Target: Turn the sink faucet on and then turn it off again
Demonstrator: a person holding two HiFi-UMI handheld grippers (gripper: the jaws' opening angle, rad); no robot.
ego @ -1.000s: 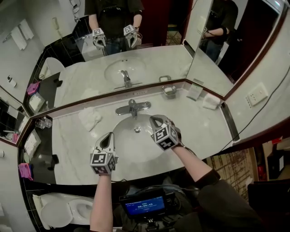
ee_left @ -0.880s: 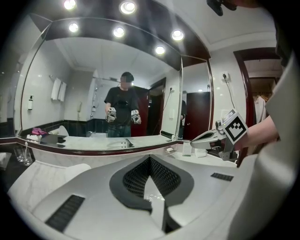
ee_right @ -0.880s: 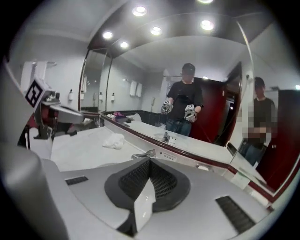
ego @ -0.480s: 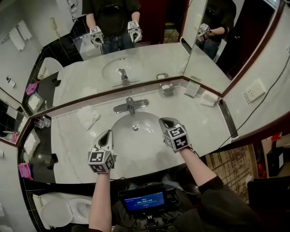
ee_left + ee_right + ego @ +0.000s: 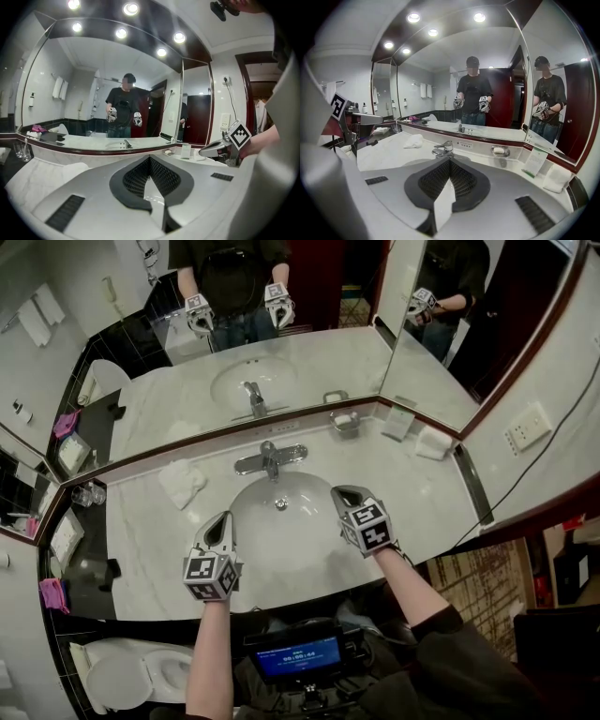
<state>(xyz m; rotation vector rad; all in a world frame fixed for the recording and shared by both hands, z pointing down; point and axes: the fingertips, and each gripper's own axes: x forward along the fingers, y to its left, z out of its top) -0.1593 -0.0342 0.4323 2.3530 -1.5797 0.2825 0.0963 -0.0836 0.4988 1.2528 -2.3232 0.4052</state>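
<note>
The chrome faucet [image 5: 272, 458] stands at the back of the white sink basin [image 5: 298, 542], its lever pointing toward me; I see no water stream. My left gripper [image 5: 223, 519] hovers over the basin's front left rim, jaws shut and empty. My right gripper [image 5: 340, 491] hangs over the basin's right rim, also shut with nothing in it. Both are a good way short of the faucet. In the right gripper view the faucet [image 5: 443, 149] lies straight beyond the shut jaws of that gripper [image 5: 450, 160]. In the left gripper view, that gripper's [image 5: 149, 157] closed jaws hide the basin.
On the marble counter [image 5: 150, 540] lie a folded white cloth [image 5: 183, 482], a soap dish [image 5: 347, 422], a card [image 5: 398, 424], a white towel [image 5: 433, 442] and glasses [image 5: 89, 493]. Mirrors [image 5: 281, 362] rise behind. A toilet [image 5: 141, 676] stands lower left.
My right gripper has moved right, from over the middle of the basin to its right rim, and rolled a little. The left gripper has stayed put.
</note>
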